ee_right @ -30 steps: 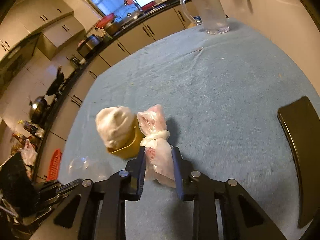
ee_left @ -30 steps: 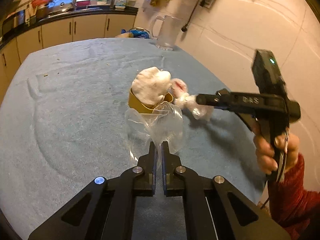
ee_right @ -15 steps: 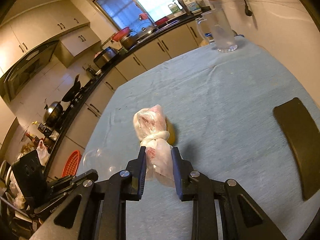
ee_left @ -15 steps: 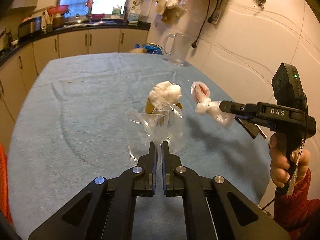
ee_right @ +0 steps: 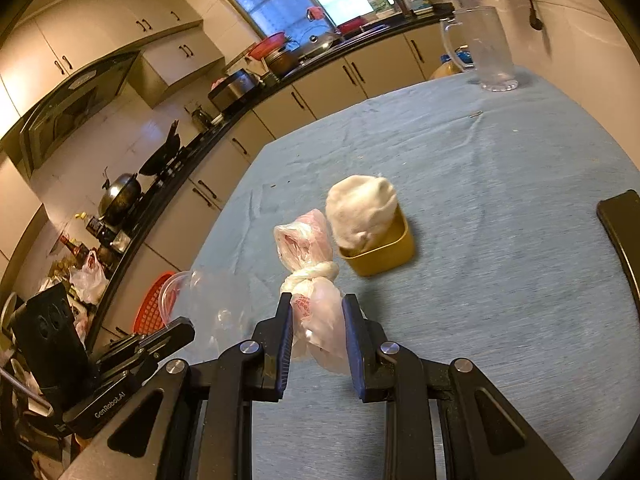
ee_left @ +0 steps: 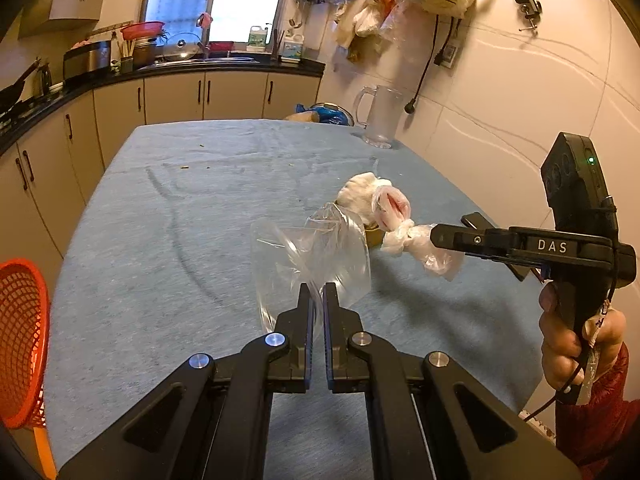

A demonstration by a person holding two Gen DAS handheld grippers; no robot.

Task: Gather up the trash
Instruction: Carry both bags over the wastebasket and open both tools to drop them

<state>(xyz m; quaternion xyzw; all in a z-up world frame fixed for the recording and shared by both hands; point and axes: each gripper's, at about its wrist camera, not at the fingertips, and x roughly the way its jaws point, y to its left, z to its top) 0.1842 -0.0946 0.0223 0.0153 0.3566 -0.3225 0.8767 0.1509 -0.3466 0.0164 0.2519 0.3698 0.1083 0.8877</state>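
Note:
My left gripper (ee_left: 316, 292) is shut on a crumpled clear plastic bag (ee_left: 310, 254), held above the blue tablecloth. My right gripper (ee_right: 316, 312) is shut on a knotted white-and-pink plastic bag (ee_right: 310, 276), also lifted off the table; the left wrist view shows that knotted bag (ee_left: 400, 226) sticking out of the right gripper (ee_left: 436, 236). Behind both, a small yellow tub (ee_right: 380, 256) stands on the cloth with a white crumpled wad (ee_right: 362, 208) stuffed in it. In the right wrist view the clear bag (ee_right: 204, 300) and left gripper (ee_right: 182, 330) show at lower left.
An orange mesh basket (ee_left: 20, 340) sits beyond the table's left edge. A clear glass jug (ee_left: 380, 116) stands at the far right corner by the wall. A dark flat object (ee_right: 624, 232) lies at the table's right edge. Kitchen cabinets and a cluttered counter (ee_left: 160, 72) run behind.
Both grippers pulled back and rose, lifting their bags away from the yellow tub. The orange basket has come into the left wrist view.

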